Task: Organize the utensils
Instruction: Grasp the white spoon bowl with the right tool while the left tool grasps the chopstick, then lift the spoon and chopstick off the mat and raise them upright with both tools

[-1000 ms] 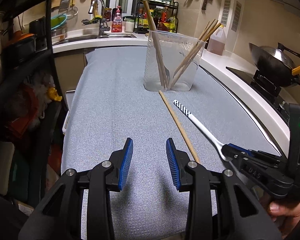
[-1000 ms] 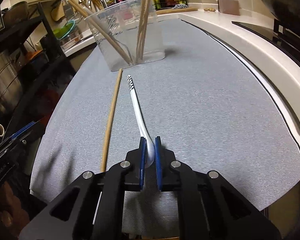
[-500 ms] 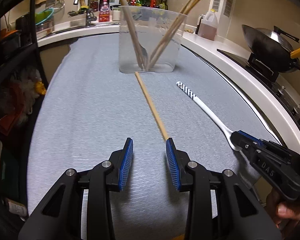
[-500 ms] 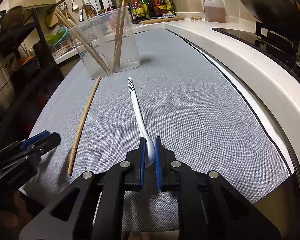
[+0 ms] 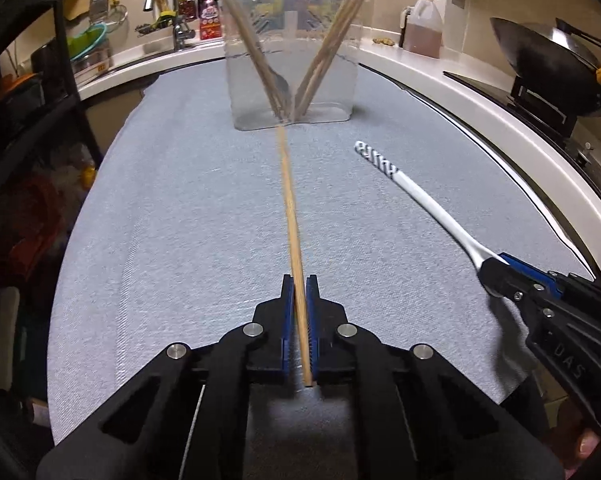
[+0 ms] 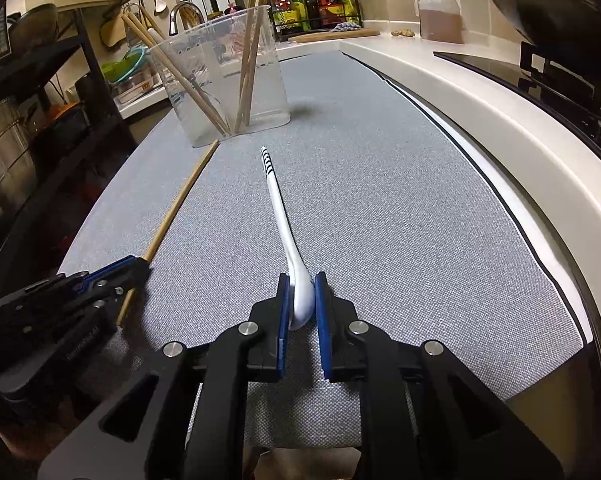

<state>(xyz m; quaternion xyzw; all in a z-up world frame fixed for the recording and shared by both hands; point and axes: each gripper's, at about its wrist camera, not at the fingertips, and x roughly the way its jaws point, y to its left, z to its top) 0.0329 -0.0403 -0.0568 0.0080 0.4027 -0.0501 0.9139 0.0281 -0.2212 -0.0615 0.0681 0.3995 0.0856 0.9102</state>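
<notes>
My left gripper (image 5: 299, 282) is shut on the near end of a wooden chopstick (image 5: 289, 200) that lies on the grey mat and points at a clear plastic holder (image 5: 292, 60). The holder holds several chopsticks and a fork. My right gripper (image 6: 300, 280) is shut on the bowl end of a white spoon (image 6: 280, 208) with a striped handle tip; the spoon lies on the mat. The right gripper (image 5: 496, 270) and the spoon (image 5: 416, 196) show in the left wrist view too. The left gripper (image 6: 138, 266), the chopstick (image 6: 176, 208) and the holder (image 6: 228, 80) show in the right wrist view.
The grey mat (image 5: 180, 200) covers the counter. A wok (image 5: 548, 64) sits on the stove at the right. An oil jug (image 5: 422, 26) and a spice rack (image 6: 316, 4) stand at the back. A sink tap (image 5: 176, 12) and dark shelves (image 5: 20, 100) are at the left.
My left gripper moved right onto the chopstick's near end and shut on it. My right gripper stays shut on the spoon in the same place.
</notes>
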